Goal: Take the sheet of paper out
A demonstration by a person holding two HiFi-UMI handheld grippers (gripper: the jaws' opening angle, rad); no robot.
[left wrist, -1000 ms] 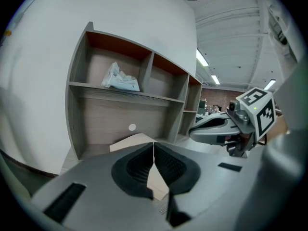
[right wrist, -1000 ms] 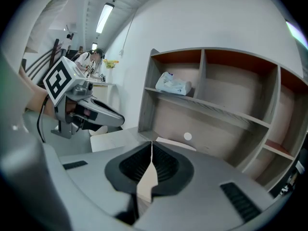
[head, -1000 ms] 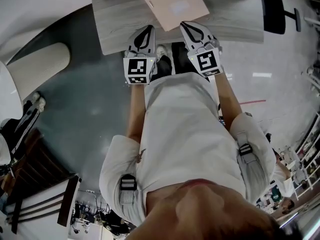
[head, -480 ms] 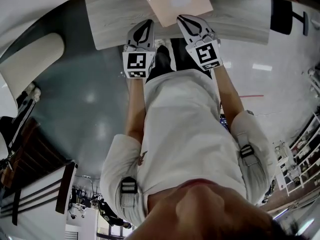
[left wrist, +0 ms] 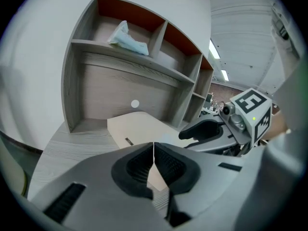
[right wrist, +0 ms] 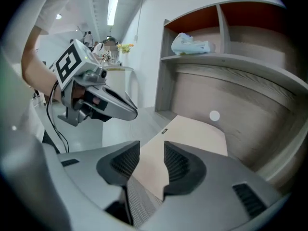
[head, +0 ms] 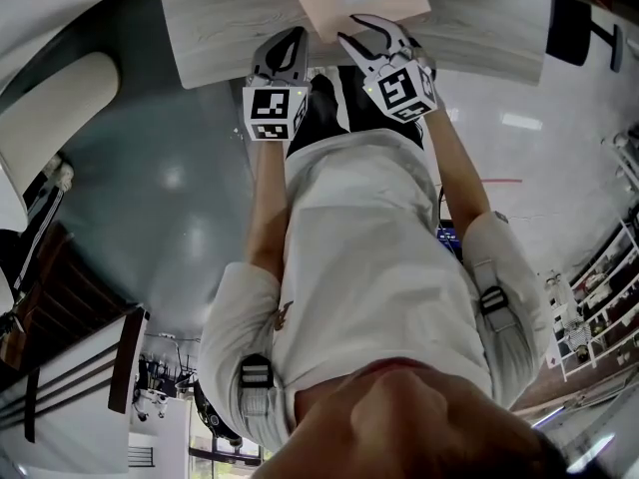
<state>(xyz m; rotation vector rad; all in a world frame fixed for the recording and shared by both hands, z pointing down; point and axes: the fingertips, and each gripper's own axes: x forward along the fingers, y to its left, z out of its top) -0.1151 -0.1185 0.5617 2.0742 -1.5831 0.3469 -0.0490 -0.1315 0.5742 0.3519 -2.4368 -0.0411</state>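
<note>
Getting the sheet, likely hidden inside the folder [right wrist: 192, 134] flat on the desk [head: 220, 28], calls for the right gripper [right wrist: 151, 153], jaws opening and empty, nipping its near edge while the clenched, empty left gripper [left wrist: 153, 146] pins it.

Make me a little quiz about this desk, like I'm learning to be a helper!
1. True or false: the tan folder lies flat on the desk.
2. Where is the crumpled pale bundle? A) on the top shelf B) on the desk C) on the floor
3. Which hand-held gripper has its jaws shut together?

Key: 1 true. 2 A. 3 The left hand-held gripper. The right hand-held gripper has its jaws opening above the folder, pressing on nothing.
</note>
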